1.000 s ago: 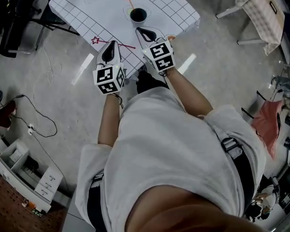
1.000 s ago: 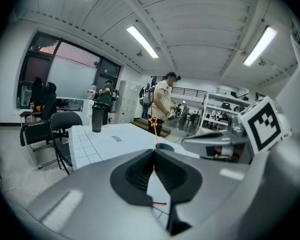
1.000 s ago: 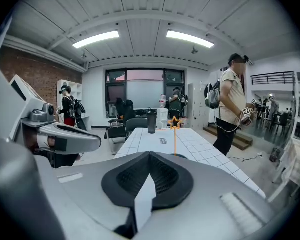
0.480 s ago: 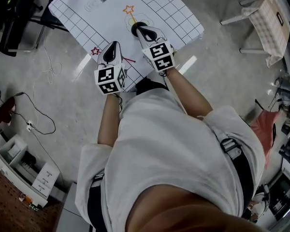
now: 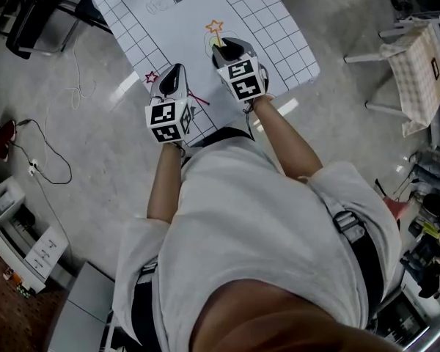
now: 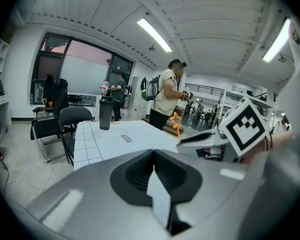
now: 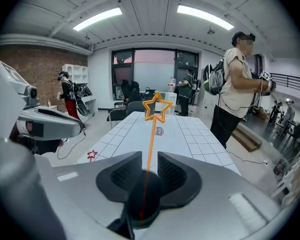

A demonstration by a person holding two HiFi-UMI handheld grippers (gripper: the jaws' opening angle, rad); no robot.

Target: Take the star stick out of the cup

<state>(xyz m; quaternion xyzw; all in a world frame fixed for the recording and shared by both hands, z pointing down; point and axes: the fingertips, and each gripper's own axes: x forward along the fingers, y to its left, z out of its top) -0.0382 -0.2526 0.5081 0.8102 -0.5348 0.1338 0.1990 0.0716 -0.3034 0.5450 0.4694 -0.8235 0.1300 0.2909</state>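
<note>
Seen from above, a person stands at a white worktop (image 5: pixel 279 20) marked with a grid and holds one gripper in each hand.

The right gripper (image 7: pixel 150 156) is over a dark cup (image 7: pixel 141 205). Its jaws are opening and stand apart, with a clear gap between them. The thin shaft of an orange star stick (image 7: pixel 152 134) rises out of the cup and passes up through that gap. The pads do not press on the shaft; a sliver of space shows on each side. The stick stands nearly upright in the cup, its hollow star above the jaw tips.

The left gripper (image 6: pixel 153 153) is held just to the left, above the near edge of the worktop. Its jaws are closed together, tip against tip, with nothing between them.

There are two grippers, one cup and two star sticks. The second stick is a red star stick (image 5: pixel 152 77) that lies flat on the worktop, near the left gripper and apart from the cup.

One dark bottle (image 6: pixel 105 115) stands at the far end of the worktop. One other person (image 7: pixel 235 84), wearing a backpack, stands beside the worktop.
</note>
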